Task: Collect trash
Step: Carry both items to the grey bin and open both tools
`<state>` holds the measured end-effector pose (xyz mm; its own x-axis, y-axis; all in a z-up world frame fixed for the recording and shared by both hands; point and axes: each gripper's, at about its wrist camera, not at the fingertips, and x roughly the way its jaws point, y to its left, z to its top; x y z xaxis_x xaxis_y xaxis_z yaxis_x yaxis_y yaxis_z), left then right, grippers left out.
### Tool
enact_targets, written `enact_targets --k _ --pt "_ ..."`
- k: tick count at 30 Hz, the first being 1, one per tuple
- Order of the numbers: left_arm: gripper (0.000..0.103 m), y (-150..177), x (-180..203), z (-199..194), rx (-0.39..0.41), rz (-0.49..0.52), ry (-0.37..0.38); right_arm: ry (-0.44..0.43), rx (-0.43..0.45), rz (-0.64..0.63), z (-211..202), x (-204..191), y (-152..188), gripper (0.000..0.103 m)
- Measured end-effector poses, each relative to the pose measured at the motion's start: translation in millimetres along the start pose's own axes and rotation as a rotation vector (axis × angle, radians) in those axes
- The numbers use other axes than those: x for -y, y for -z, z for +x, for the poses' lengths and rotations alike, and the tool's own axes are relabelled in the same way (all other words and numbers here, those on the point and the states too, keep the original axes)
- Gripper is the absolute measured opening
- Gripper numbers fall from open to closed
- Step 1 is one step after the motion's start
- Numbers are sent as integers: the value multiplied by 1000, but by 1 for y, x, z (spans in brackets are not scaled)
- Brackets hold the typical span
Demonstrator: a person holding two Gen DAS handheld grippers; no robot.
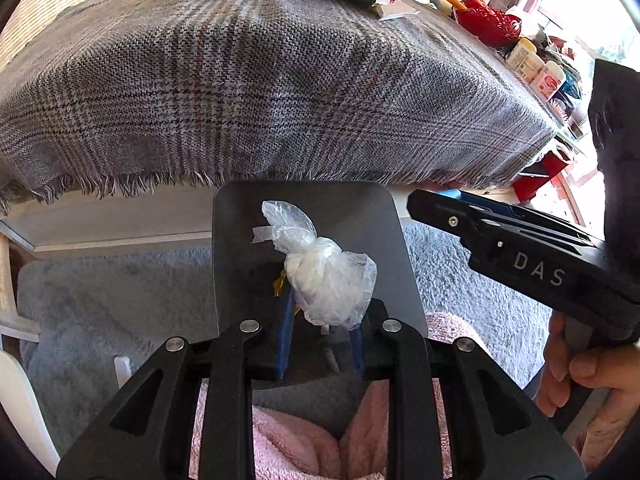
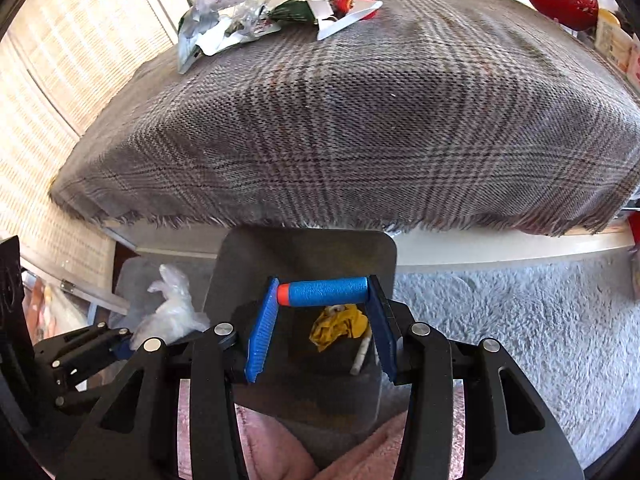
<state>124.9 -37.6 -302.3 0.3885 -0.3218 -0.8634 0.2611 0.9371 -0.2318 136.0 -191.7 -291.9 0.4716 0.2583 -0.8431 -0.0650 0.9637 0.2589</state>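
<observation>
Crinkled clear plastic, knotted into a small bag (image 1: 326, 276), sits pinched between the blue ribbed pads of the left gripper (image 1: 320, 336) above a dark grey, round-cornered bin (image 1: 240, 240). Right gripper (image 2: 324, 320) is clamped end to end on a blue foam dart with an orange tip (image 2: 324, 291), over the same bin, where a crumpled yellow wrapper (image 2: 340, 326) and a white stick lie inside. Woven grey plaid cloth (image 2: 360, 128) with a frayed fringe covers the table behind, with more foil and paper litter (image 2: 248, 16) heaped at its far edge.
</observation>
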Motion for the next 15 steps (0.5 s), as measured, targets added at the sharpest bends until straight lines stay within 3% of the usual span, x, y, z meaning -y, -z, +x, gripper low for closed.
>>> enact_targets --k 5,8,10,15 --pt "44 -1 -2 -4 8 -4 -27 -5 -7 11 -1 0 -5 47" --pt "50 0 -6 -9 16 -8 -43 -2 0 19 -6 3 -5 59" --pt "54 0 -7 -13 23 -11 -49 0 8 21 -10 3 -6 62" --pt "71 0 -8 -25 50 1 -79 41 44 28 -24 6 -7 93"
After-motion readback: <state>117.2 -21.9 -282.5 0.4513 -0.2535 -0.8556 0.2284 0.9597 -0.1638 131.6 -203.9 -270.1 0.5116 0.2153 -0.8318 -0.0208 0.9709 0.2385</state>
